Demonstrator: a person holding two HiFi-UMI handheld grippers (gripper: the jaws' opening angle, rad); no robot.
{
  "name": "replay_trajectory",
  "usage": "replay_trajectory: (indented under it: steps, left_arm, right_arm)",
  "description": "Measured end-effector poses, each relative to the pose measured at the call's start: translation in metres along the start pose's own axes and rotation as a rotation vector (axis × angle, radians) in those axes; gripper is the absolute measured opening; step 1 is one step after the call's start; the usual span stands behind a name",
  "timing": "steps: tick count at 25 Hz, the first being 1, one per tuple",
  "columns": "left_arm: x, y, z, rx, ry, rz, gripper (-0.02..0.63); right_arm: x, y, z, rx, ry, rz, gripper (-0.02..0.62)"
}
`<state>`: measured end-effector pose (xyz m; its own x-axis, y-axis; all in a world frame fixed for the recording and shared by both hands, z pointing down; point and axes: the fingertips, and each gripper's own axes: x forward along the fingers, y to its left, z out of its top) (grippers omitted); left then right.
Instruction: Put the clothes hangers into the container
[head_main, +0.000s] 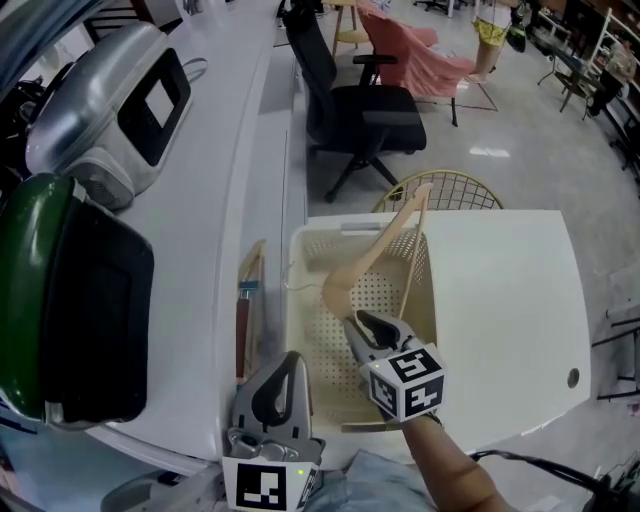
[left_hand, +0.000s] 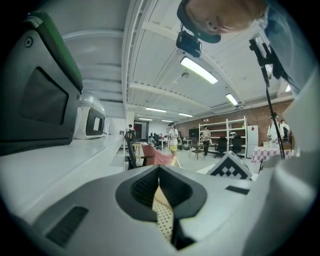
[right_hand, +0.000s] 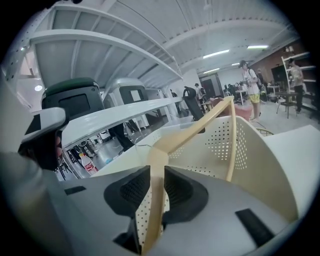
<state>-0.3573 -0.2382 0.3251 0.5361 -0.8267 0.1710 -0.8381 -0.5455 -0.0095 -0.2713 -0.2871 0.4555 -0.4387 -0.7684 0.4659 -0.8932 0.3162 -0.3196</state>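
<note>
The right gripper's (right_hand: 156, 186) jaws clamp a pale wooden clothes hanger (right_hand: 197, 125). Ahead of them it leans inside the cream perforated plastic basket (head_main: 300, 330), not yet released. The left gripper's (left_hand: 159, 176) jaws are together and empty. Just ahead of them, a second wooden hanger (head_main: 252, 290) still waits on the white desk (head_main: 220, 250).

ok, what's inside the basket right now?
One wooden hanger, clamped by the right gripper, leans in the basket with its top end above the far rim. Visible floor is otherwise bare; the near corner is hidden behind the gripper.
</note>
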Motion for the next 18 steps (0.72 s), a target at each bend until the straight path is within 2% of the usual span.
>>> replay_trajectory:
  steps: [10,18]
  left_arm:
    - [-0.01,-0.027,0.021,0.006,-0.05,-0.009,0.012]
    - [-0.017,-0.048,0.05,0.033,-0.14,0.031,0.012]
  right_arm:
    - [-0.049,0.017,0.041,-0.047,-0.119,0.033,0.094]
    - [-0.119,0.032,0.083,-0.18,-0.27,0.045,0.08]
